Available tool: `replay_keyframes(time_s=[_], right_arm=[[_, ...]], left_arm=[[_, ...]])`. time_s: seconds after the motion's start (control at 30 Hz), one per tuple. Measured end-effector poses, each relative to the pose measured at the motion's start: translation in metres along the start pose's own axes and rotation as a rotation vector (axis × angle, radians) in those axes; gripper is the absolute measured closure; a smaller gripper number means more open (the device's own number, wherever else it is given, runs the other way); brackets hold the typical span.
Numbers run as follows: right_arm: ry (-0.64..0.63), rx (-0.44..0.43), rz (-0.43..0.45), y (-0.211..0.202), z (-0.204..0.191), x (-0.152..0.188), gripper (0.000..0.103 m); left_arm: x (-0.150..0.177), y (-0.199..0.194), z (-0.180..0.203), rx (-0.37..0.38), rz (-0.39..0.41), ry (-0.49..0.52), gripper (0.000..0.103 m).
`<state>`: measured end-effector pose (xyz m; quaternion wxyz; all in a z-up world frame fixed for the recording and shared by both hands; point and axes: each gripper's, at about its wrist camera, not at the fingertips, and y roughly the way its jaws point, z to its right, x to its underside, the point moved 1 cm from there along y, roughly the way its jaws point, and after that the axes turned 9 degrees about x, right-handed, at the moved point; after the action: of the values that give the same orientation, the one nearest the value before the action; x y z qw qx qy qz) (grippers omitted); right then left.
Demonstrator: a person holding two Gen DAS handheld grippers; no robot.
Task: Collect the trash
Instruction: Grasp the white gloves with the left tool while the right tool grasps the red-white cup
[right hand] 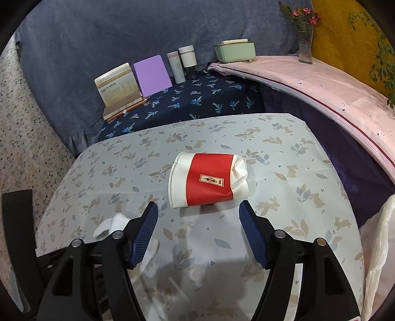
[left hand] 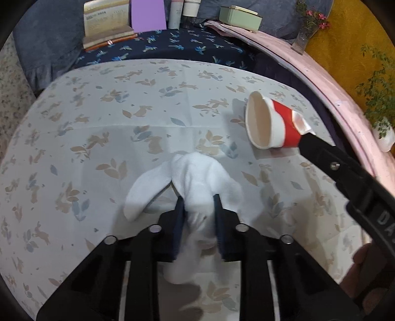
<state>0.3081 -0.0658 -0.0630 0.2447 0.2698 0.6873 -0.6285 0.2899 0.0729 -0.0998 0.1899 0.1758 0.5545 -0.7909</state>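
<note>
On the rabbit-print cloth worktop (left hand: 103,118), left tongs (left hand: 198,200) pinch a crumpled white tissue (left hand: 197,177), while right tongs (right hand: 198,210) gape wide just short of a crushed red-and-white paper cup (right hand: 209,180).

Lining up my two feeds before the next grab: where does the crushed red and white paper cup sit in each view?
Left wrist: the paper cup lies right of centre on its side, mouth toward the camera, the right claw's tip at its crushed base.
Right wrist: the cup lies at centre, just beyond the open right claw.
Shared landmark: the purple board standing at the back.
</note>
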Motion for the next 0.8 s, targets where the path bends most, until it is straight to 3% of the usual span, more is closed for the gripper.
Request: replay_keyframes(time_s=[0.33, 0.8], right_arm=[[-0.021, 0.057, 0.002, 0.018, -0.014, -0.019, 0.019], [-0.045, 0.135, -0.047, 0.048, -0.024, -0.023, 0.021]], left_arm=[[-0.02, -0.027, -0.012, -0.003, 0.079, -0.058, 0.086], [-0.027, -0.025, -0.024, -0.005, 0.08, -0.08, 0.086]])
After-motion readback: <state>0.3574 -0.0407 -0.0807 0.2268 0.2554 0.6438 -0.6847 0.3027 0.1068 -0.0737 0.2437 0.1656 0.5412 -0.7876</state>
